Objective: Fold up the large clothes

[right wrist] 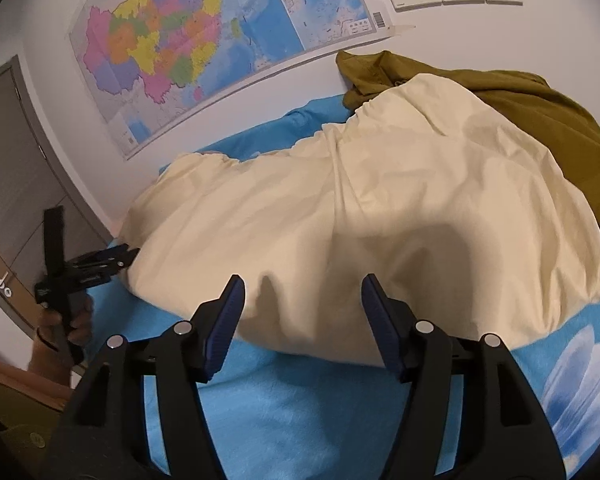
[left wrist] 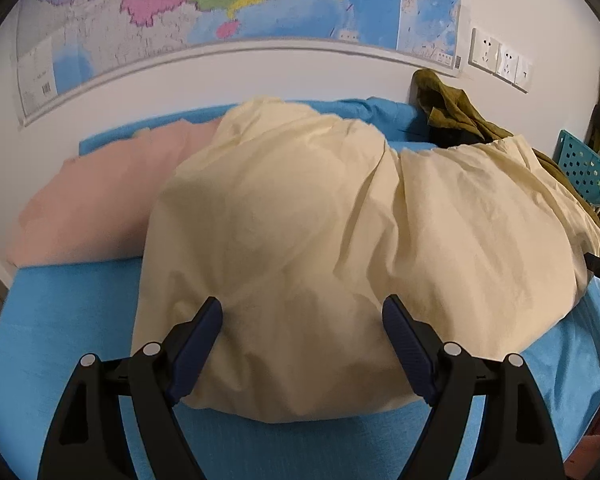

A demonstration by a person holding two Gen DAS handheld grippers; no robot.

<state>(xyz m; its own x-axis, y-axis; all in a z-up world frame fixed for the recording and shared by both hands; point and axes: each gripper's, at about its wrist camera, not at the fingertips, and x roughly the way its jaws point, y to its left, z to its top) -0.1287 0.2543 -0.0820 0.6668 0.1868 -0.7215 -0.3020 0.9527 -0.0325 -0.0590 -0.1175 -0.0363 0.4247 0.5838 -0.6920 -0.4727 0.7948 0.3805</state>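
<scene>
Hovering at lower frame, each hand-held gripper, left (left wrist: 302, 312) and right (right wrist: 303, 292), gaped wide and empty over the cream garment's (left wrist: 340, 216) near edge, probably readying a fold.

Left gripper (left wrist: 302, 314) and right gripper (right wrist: 303, 294), jaws apart, angled downward.

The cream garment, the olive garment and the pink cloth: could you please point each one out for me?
cream garment (right wrist: 400, 208), right wrist view, middle of its top surface
olive garment (right wrist: 540, 112), right wrist view, its broad upper side
pink cloth (left wrist: 100, 200), left wrist view, its middle
</scene>
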